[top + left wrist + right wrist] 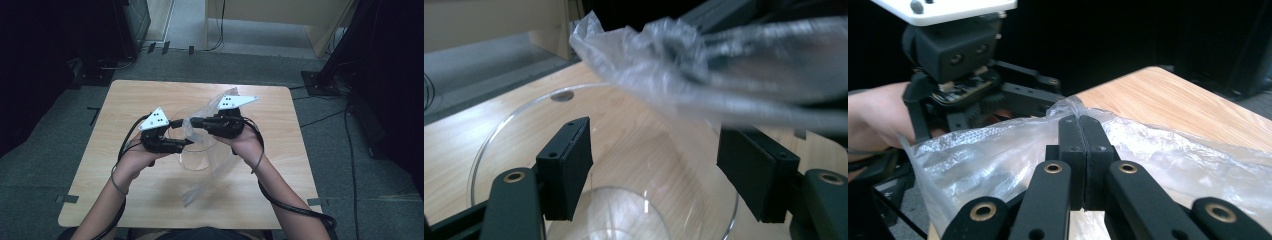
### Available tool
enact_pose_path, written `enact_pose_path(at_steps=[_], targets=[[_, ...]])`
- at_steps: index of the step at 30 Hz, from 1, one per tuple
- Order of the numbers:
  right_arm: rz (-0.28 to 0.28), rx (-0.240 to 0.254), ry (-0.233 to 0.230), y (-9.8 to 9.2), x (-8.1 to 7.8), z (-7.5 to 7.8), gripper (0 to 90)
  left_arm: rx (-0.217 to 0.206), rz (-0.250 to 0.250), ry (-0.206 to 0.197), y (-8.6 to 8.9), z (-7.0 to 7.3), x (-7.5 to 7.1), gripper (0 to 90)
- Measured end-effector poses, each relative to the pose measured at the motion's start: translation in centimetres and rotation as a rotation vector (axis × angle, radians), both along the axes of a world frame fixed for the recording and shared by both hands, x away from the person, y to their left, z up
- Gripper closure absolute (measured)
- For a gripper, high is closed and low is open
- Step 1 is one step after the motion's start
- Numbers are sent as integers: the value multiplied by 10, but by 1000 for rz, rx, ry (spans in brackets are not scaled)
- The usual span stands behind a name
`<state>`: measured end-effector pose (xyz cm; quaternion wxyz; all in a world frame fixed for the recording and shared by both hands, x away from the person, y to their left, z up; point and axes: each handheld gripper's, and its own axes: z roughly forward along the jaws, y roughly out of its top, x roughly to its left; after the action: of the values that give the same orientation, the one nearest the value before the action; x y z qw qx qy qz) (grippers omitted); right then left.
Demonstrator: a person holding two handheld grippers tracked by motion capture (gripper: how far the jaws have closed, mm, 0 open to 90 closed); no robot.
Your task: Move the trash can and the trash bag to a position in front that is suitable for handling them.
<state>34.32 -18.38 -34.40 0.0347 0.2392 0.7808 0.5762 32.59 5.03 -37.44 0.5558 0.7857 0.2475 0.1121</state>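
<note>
Plastic, thin and clear, a bag (pixel 212 150) hanging at the centre of the high view: it runs from between my two grippers down toward the lower middle of the wooden table (pixel 280 190). In the right gripper view I see my right gripper (pixel 1082 125) clenched on the bag's crumpled edge at the middle of the frame, pads pressed flat together with film between them. My left gripper (pixel 654 165) stands released in the left gripper view, its jaws wide apart at the lower left and lower right; the bag drifts across the upper right, above them and clear of both pads. Below those jaws sits a clear glass bowl (pixel 514 120), its rim curving through the left of the frame.
</note>
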Motion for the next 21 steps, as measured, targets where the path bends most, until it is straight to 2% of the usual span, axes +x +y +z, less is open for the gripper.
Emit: enact_pose_path(at_steps=[5, 10, 12, 13, 14, 16, 17, 19, 21], targets=[[35, 8, -7, 15, -5, 1, 898, -63, -44, -24, -7, 6, -6, 258], [63, 40, 5, 18, -9, 4, 898, -82, -53, -25, -12, 6, -8, 240], [82, 54, 15, 19, -11, 6, 899, -86, -56, -37, -14, 7, -9, 246], [97, 78, 30, 20, -12, 7, 898, -91, -60, -45, -15, 7, -9, 267], [97, 78, 30, 20, -12, 7, 898, -91, -60, -45, -15, 7, -9, 271], [98, 81, 18, 20, -14, 10, 895, -100, -71, -56, -15, 8, -11, 350], [98, 89, 29, 19, -14, 10, 895, -99, -65, -59, -15, 9, -12, 395], [100, 99, 34, 18, -13, 10, 892, -97, -69, -54, -16, 9, -13, 464], [98, 99, 37, 17, -13, 11, 892, -94, -85, -45, -17, 8, -14, 495]])
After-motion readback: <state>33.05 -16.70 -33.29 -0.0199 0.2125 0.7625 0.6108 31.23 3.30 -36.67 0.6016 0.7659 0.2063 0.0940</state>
